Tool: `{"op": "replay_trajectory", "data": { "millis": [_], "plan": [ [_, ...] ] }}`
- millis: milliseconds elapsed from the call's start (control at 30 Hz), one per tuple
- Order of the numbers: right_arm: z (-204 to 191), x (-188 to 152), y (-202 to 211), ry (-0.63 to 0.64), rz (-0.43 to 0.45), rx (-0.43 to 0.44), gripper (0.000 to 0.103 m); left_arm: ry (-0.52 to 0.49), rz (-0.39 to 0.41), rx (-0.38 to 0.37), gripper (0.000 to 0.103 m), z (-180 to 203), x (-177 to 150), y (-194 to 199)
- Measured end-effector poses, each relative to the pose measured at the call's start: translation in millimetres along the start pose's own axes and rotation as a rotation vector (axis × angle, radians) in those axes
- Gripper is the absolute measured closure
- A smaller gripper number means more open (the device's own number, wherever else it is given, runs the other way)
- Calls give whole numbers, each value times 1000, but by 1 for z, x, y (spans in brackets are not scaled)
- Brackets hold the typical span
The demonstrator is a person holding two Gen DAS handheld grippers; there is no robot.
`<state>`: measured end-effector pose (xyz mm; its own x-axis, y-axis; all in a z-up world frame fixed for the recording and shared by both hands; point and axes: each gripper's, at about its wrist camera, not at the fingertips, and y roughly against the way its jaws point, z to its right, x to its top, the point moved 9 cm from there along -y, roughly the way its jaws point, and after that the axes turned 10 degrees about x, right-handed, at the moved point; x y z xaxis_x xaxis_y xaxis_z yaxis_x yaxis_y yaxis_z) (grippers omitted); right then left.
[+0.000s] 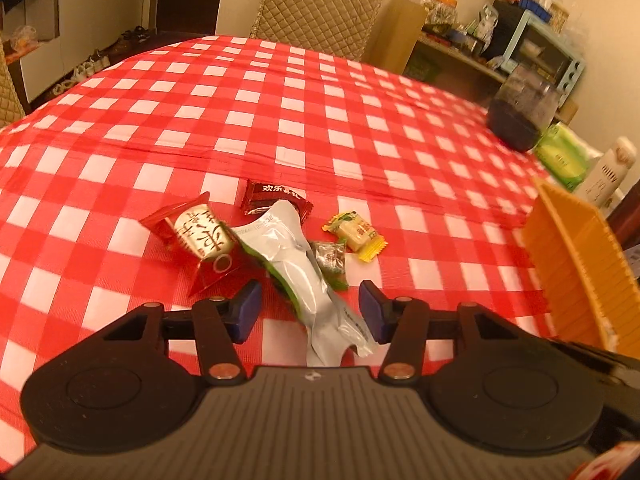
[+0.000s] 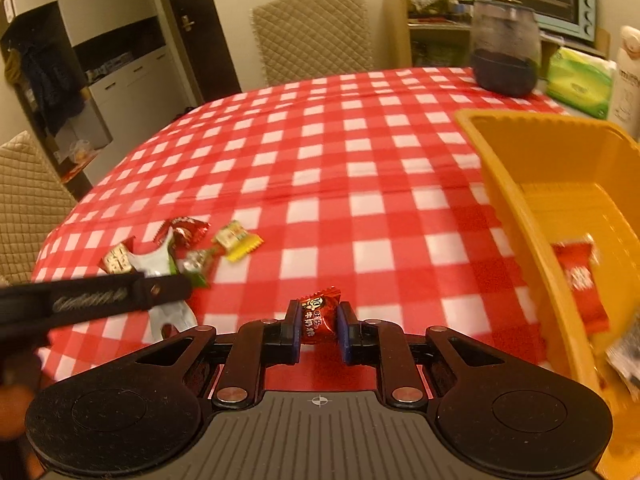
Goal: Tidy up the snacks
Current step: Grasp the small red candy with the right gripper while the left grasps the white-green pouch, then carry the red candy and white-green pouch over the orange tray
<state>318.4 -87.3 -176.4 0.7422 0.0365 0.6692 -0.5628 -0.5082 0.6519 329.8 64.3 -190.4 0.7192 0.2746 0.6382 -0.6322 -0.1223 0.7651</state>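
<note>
My right claw (image 2: 319, 326) is clenched on a small red candy (image 2: 320, 316) — its blue pads press the wrapper from both sides, and the wrapper's print is too small for me to read. My left claw (image 1: 310, 310) stands released, its pads apart on either side of a long grey-and-green pouch (image 1: 296, 264) that lies between them on the table (image 1: 280, 100) without being pressed. The remaining snacks sit in a loose cluster just beyond that claw: a red-and-white sachet (image 1: 202, 234) with large Chinese characters touching the pouch's left side, a dark red packet (image 1: 276, 200) printed 欢乐 followed by characters I cannot make out, a yellow-green candy (image 1: 356, 234) slightly apart to the right, and a small green-edged sweet (image 1: 330, 258) against the pouch. The orange bin (image 2: 516, 204) stands at the right of the table, its near wall close beside my right claw; inside lies a red packet (image 2: 578, 280) with white writing, blurred. Beyond the cluster the red-and-white checked cloth runs bare to the far edge — ample room there. At the far right corner stand a dark glass jar (image 2: 504, 56), a green tissue pack (image 2: 580, 84) and a white bottle (image 1: 610, 172).
</note>
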Motion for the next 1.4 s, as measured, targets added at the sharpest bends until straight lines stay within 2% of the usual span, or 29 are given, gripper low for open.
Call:
{"op": "replay_trajectory", "data": {
  "millis": [67, 133, 167, 367, 700, 833, 1100, 1400],
  "plan": [
    [3, -2, 4, -10, -1, -2, 85, -19, -1, 21, 60, 2, 0, -5],
    [3, -4, 6, -14, 0, 0, 85, -31, -2, 36, 75, 3, -2, -6],
    [3, -4, 7, -16, 1, 2, 85, -42, 2, 44, 76, 3, -3, -5],
    [1, -5, 12, -27, 5, 13, 85, -72, 1, 37, 78, -8, -15, 10],
    [-10, -26, 33, -32, -4, 16, 85, -135, -4, 16, 80, -14, -43, 53],
    [-13, -37, 47, -30, -9, 10, 85, -224, 11, 42, 80, -10, -58, 66],
    [-12, -55, 64, -35, -19, -3, 85, -301, 11, 58, 78, -7, -77, 62],
    [-12, -53, 64, -34, -18, -4, 85, -291, 8, 41, 78, -7, -74, 56]
  ]
}}
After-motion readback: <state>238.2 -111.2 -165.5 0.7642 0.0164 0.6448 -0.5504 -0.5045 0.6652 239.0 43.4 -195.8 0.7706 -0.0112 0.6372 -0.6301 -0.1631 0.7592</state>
